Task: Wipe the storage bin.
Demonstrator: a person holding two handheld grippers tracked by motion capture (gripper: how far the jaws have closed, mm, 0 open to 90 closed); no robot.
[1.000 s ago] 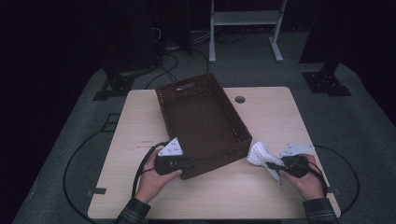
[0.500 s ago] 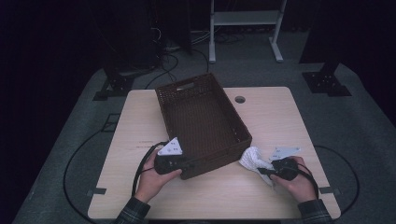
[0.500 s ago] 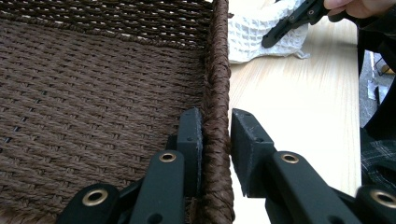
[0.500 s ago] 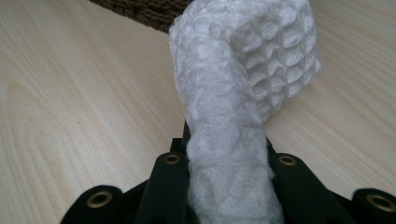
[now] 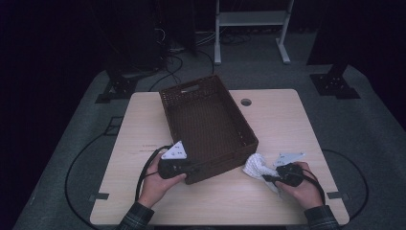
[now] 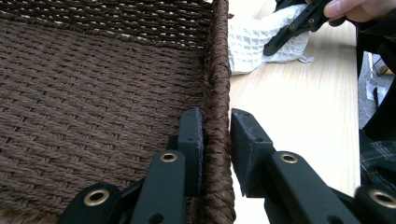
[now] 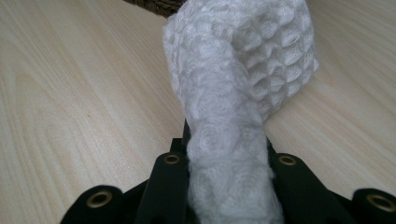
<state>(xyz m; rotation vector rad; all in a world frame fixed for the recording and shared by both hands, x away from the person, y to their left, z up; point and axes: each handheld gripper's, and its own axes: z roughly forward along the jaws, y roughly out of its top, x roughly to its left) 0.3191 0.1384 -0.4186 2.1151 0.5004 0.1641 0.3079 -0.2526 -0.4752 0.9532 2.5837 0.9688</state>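
left hand-held gripper (image 5: 190, 166) – clamps near wall of brown woven rectangular basket (image 5: 208, 125), mid-tabletop | right hand-held gripper (image 5: 269, 178) – pinches crumpled white waffle-knit cloth (image 5: 256, 166), just right of basket's near right corner on pale wooden tabletop (image 5: 287, 124)

Left hand-held gripper (image 5: 187, 167) clamped, right hand-held gripper (image 5: 269, 178) clamped, both level

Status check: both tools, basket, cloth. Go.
Left tool clamped on near wall of basket, one jaw inside, one outside. Right tool shut on white cloth, cloth beside basket's near right corner. Nothing in the way.
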